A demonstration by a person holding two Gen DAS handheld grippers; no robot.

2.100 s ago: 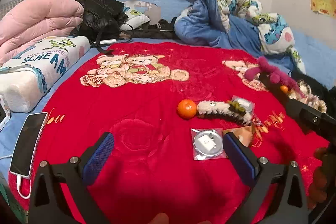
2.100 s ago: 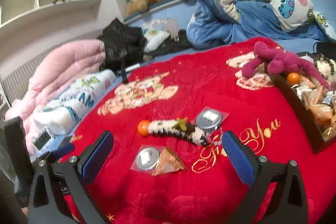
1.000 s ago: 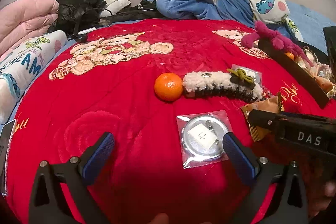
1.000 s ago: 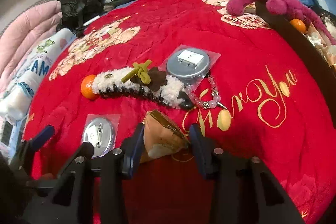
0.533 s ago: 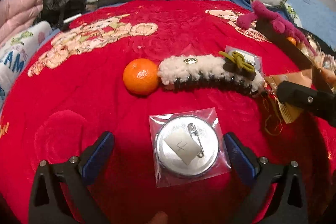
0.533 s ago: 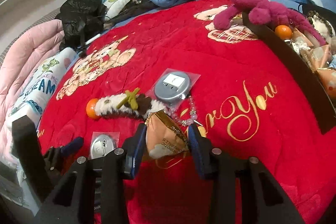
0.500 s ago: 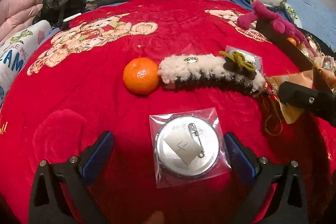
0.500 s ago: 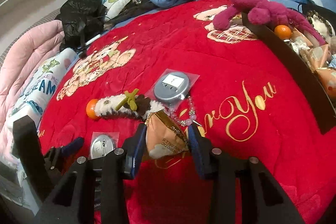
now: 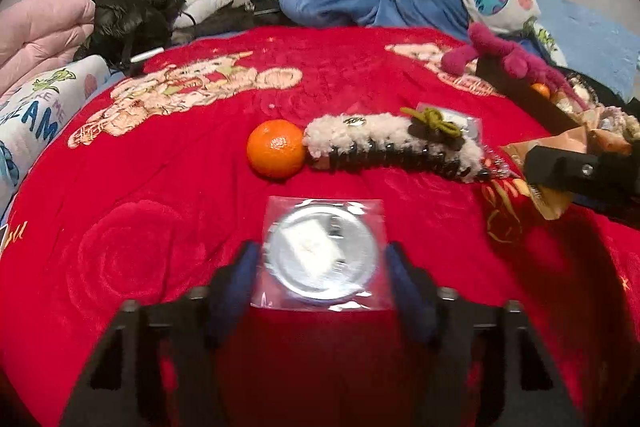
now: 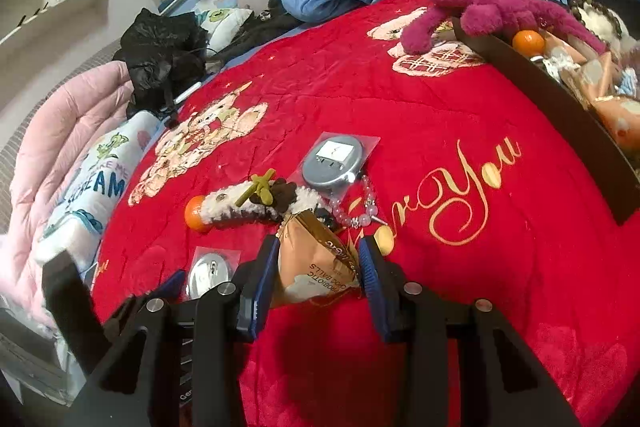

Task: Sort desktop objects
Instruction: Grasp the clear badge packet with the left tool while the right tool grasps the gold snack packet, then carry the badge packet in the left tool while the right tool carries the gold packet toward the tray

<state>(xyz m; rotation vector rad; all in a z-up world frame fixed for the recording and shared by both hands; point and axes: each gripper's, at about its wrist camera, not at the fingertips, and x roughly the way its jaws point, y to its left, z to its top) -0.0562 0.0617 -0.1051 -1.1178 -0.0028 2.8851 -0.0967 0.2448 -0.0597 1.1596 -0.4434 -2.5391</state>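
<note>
The left gripper [image 9: 322,267] is closing its jaws around a bagged round badge [image 9: 323,253] lying on the red blanket [image 9: 160,187] between its 2 fingers. Just ahead, a tangerine [image 9: 275,148] is touching a fluffy hair clip [image 9: 390,145]. The right gripper [image 10: 318,273] is clamping a snack packet [image 10: 316,259], with a black tray [image 10: 560,107] sitting well beyond to its right.

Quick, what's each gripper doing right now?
Left gripper: closing around the bagged badge; grip not settled.
Right gripper: closed on the snack packet.
</note>
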